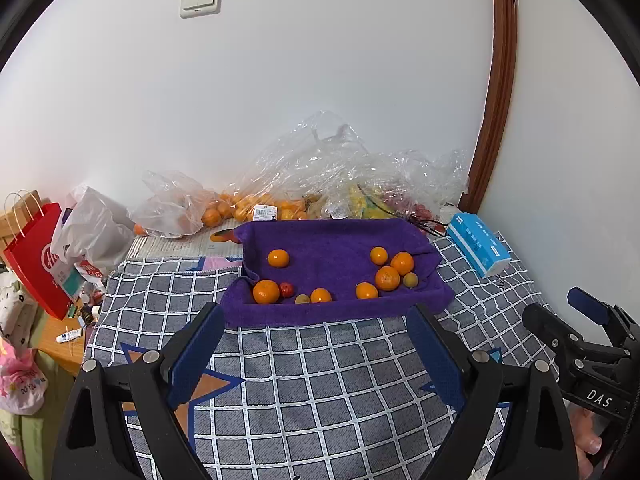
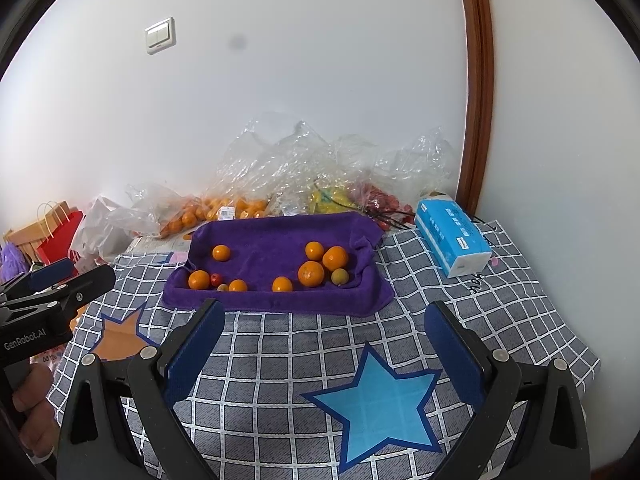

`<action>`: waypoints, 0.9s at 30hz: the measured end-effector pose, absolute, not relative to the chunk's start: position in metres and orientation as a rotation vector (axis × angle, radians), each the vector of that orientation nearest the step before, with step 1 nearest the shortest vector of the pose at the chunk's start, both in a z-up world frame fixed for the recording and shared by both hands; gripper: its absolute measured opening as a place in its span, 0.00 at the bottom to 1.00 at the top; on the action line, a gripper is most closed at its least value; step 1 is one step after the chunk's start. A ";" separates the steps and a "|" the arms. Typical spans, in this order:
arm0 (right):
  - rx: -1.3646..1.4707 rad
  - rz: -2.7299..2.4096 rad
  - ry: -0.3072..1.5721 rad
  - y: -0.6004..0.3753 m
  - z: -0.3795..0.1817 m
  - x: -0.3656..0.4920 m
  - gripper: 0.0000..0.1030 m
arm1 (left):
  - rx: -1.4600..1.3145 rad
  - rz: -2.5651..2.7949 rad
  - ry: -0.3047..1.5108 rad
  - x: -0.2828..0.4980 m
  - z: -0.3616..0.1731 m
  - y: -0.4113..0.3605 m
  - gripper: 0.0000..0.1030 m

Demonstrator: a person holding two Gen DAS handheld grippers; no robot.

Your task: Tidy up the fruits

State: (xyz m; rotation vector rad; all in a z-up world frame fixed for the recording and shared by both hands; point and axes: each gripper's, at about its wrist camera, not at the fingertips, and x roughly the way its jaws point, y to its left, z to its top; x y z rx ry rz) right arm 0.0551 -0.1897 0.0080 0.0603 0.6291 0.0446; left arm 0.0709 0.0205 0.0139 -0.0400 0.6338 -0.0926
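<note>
Both the left gripper (image 1: 316,322) and the right gripper (image 2: 324,320) have fingers spread wide, gripping nothing, over the checked cloth (image 2: 280,360) just in front of the purple towel (image 1: 332,248). On the towel lie the oranges (image 1: 387,278), scattered with a few smaller fruits; plastic bags (image 1: 304,168) sit behind it.

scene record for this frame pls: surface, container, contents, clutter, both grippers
surface: checked grey cloth with a blue star
container: purple towel-lined tray
contents: seven oranges, one small red fruit, two small greenish fruits
behind tray: clear plastic bags of fruit against the wall
right of tray: blue tissue pack
left edge: red paper bag
left gripper: open, empty, short of tray
right gripper: open, empty, short of tray
</note>
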 end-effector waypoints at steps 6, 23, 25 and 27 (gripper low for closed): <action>0.061 0.049 0.632 -0.187 0.009 0.054 0.96 | -0.038 -0.094 0.634 0.069 0.014 0.021 0.90; 0.055 0.051 0.627 -0.183 0.011 0.051 0.96 | -0.034 -0.094 0.630 0.066 0.016 0.022 0.90; 0.053 0.051 0.627 -0.183 0.011 0.050 0.96 | -0.034 -0.094 0.631 0.065 0.016 0.023 0.90; 0.050 0.050 0.625 -0.183 0.012 0.049 0.96 | -0.035 -0.094 0.629 0.065 0.017 0.024 0.90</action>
